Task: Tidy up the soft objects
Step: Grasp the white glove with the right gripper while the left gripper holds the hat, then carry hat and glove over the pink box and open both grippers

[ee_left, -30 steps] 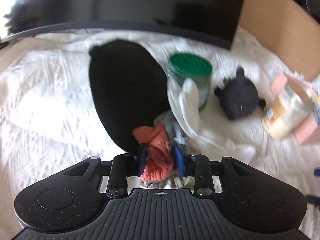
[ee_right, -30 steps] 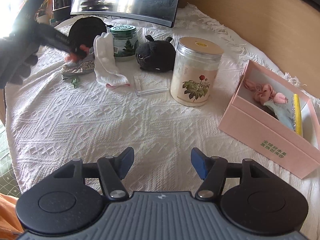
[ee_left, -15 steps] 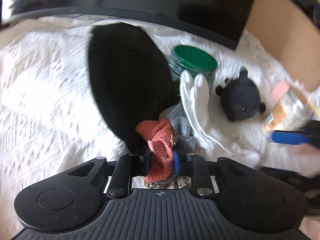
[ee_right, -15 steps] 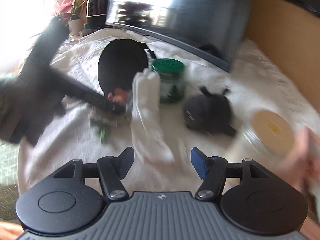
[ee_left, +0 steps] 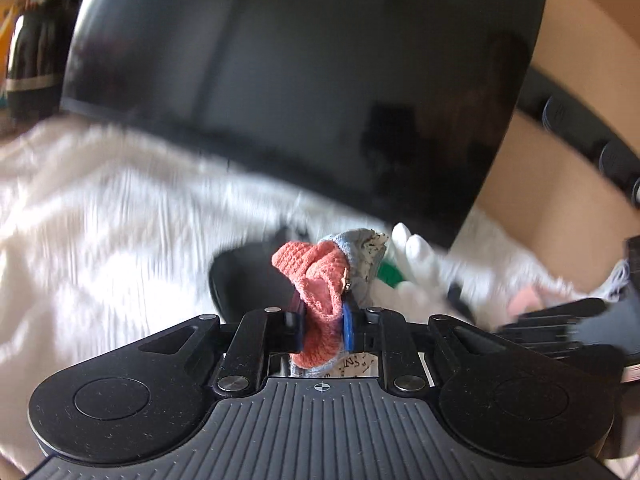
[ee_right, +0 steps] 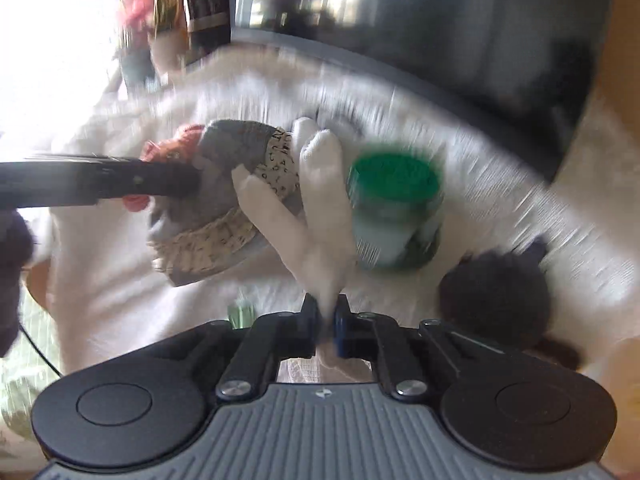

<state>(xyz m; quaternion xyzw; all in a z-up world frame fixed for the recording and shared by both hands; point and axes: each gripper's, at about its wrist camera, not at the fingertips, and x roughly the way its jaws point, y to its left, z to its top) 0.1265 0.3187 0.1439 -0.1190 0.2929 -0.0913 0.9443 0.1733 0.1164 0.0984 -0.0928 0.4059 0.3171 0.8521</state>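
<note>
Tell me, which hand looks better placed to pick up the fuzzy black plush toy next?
Neither is free: the left gripper clamps the orange knitted cloth, the right gripper the white glove. The right is likelier; the plush lies beside it.

A coral-orange knit (ee_left: 318,280) was seen against grey cloth (ee_right: 236,148) trimmed in cream with black print; the glove (ee_right: 320,184) was white; the jar lid (ee_right: 394,174), at three o'clock of it, green; the plush (ee_right: 494,298) dark charcoal; the tablecloth (ee_left: 100,220) white.

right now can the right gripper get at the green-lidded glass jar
Probably not yet: the right gripper is shut on the white fabric glove, so its jaws are occupied, though the green-lidded glass jar stands close ahead.
</note>
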